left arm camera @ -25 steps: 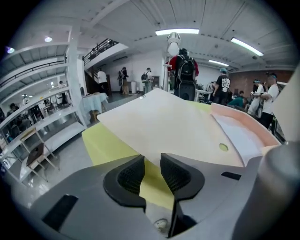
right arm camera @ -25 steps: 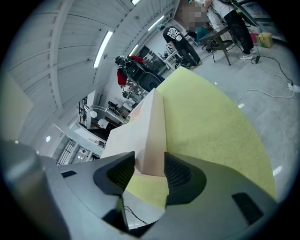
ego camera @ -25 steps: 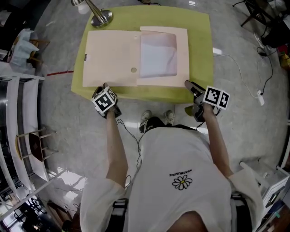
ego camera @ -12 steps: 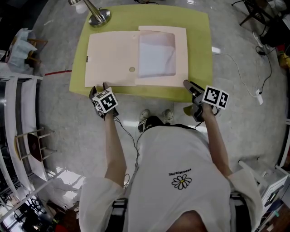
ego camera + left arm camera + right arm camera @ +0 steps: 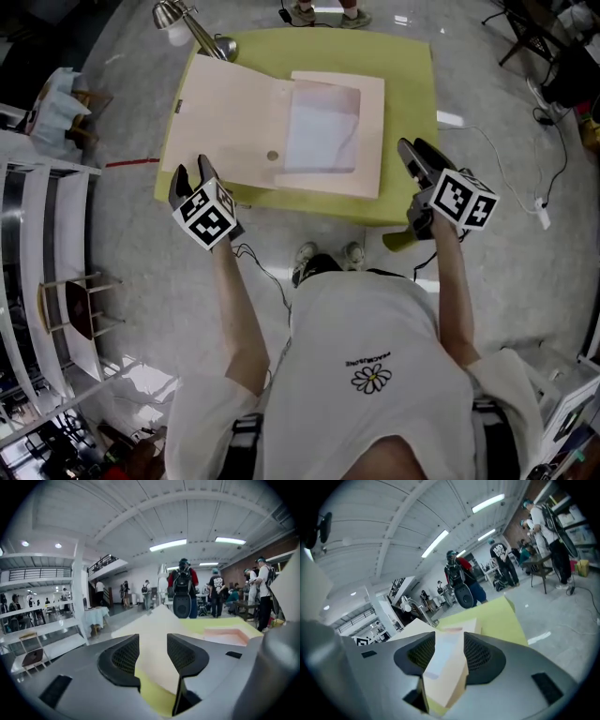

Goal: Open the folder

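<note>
Seen from above, a person in a white T-shirt stands at the near edge of a yellow-green counter (image 5: 408, 103) with a two-jaw gripper in each hand. The pale pink folder (image 5: 281, 131) lies in the middle of the counter, spread wide. Its cover (image 5: 230, 122) is swung out to the left, and the far left corner reaches the base of a silver desk lamp (image 5: 187, 23). A small round fastener (image 5: 272, 156) shows near the cover's inner edge. The right half of the folder is a framed pocket holding a white sheet (image 5: 322, 139), fully exposed. The left gripper (image 5: 191, 176) hovers off the near-left corner of the folder. Its jaws have just been opening and now stand apart with nothing pinched in the gap. Its own view shows the cover's corner and the counter beyond the pads, not between them. The right gripper (image 5: 415, 155) hovers off the counter's near-right corner, well apart from the folder's right edge. Its jaws are likewise spread and empty, with the folder visible only past them. Judging from how things lie, the opening looks done: the cover is turned back and the inside is on view. Little seems left beyond drawing both hands away, unless the cover needs pressing flatter.
</note>
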{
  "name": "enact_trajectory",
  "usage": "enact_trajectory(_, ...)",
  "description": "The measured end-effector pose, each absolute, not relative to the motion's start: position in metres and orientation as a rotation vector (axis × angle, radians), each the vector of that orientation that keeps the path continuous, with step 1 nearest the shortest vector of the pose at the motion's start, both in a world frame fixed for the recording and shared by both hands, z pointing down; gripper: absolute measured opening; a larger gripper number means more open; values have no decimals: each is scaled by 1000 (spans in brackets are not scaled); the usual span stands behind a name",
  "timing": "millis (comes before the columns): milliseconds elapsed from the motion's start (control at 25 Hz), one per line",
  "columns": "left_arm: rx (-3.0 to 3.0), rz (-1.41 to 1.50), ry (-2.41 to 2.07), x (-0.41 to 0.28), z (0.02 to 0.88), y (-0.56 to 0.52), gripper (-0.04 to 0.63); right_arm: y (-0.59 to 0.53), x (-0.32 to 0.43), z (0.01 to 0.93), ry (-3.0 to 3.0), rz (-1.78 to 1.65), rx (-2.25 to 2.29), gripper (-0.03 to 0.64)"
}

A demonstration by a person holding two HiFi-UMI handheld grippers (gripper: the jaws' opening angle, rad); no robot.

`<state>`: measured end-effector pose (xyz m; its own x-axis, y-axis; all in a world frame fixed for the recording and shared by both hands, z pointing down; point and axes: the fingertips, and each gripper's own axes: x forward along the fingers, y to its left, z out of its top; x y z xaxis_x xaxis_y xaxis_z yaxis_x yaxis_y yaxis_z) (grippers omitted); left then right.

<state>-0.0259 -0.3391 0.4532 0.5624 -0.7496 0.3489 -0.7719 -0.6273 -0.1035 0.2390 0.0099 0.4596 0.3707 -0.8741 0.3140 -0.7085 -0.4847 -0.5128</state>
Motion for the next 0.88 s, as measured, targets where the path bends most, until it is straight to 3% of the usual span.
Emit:
enact_trajectory(200, 2915, 279, -1227, 15, 357, -297, 190, 7, 242, 377, 1491, -466, -2533, 179)
enact_trajectory(280, 2976, 181, -1145, 32, 328, -272, 171, 7, 236, 349, 1513, -324, -2591, 133)
enact_trajectory(440, 3044, 9, -920, 56, 291, -205, 17, 14, 217, 311, 1497, -74, -2682, 54)
enact_trajectory(560, 3097, -76, -777, 65, 285, -153, 15, 19, 202, 302, 1471, 22, -2725, 16)
enact_trajectory(880, 3174, -53, -602, 82, 310, -101, 14, 14, 169, 332, 1522, -20, -2709, 12)
